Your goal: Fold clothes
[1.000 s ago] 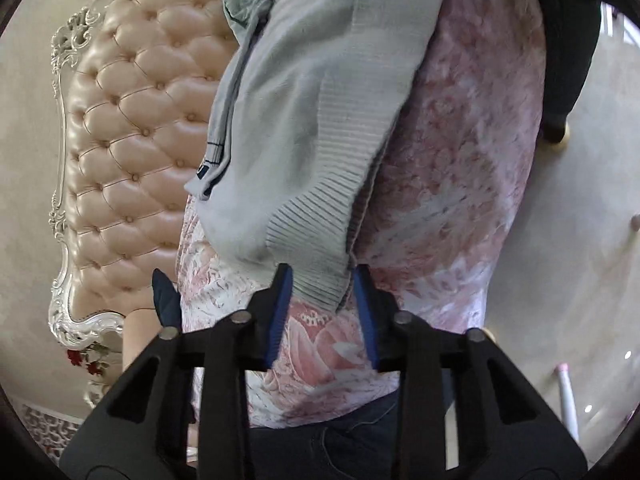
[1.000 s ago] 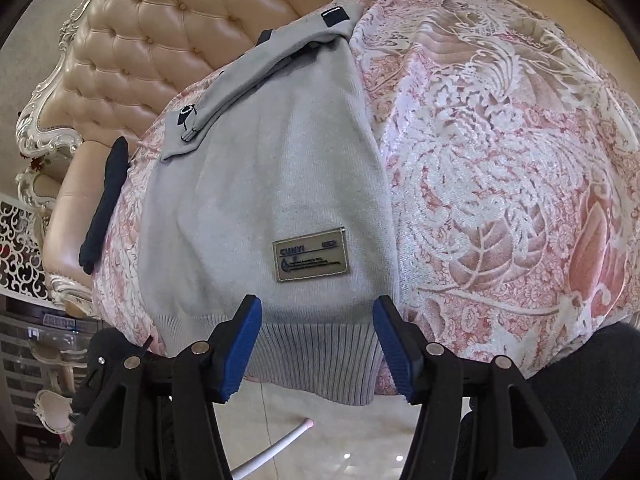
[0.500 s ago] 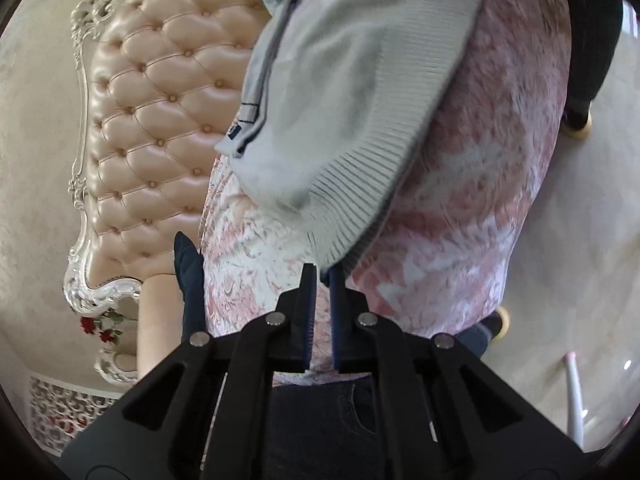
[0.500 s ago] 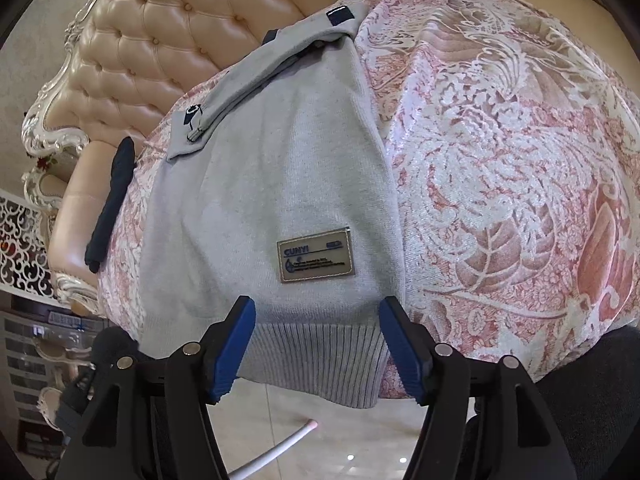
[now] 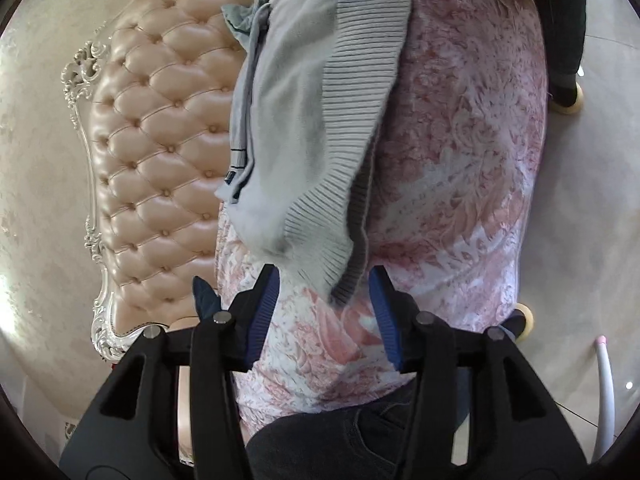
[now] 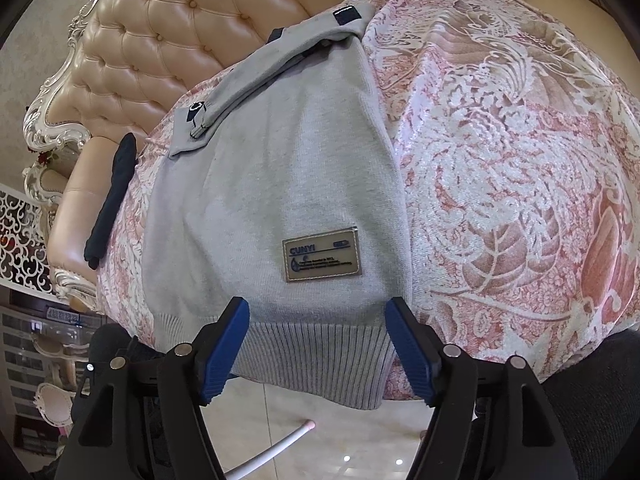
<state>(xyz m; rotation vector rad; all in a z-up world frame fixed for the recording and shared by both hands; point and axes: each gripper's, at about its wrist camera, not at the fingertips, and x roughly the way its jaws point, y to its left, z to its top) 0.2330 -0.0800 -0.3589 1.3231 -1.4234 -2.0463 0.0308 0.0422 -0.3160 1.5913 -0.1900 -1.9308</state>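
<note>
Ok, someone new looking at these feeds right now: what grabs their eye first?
Probably the grey sweater with its tan patch, spread on the pink floral cover, its ribbed hem hanging over the front edge. Behind it stands the tufted headboard. Both tongs are opening around the hem.

One readable mark is showing: a tan rectangular patch (image 6: pixel 321 255) is sitting low on the front of the grey sweater (image 6: pixel 280 184), centre of the right wrist view, and it is reading "CUNYI" along its top edge. The finer lines beneath are staying too small to read.
</note>
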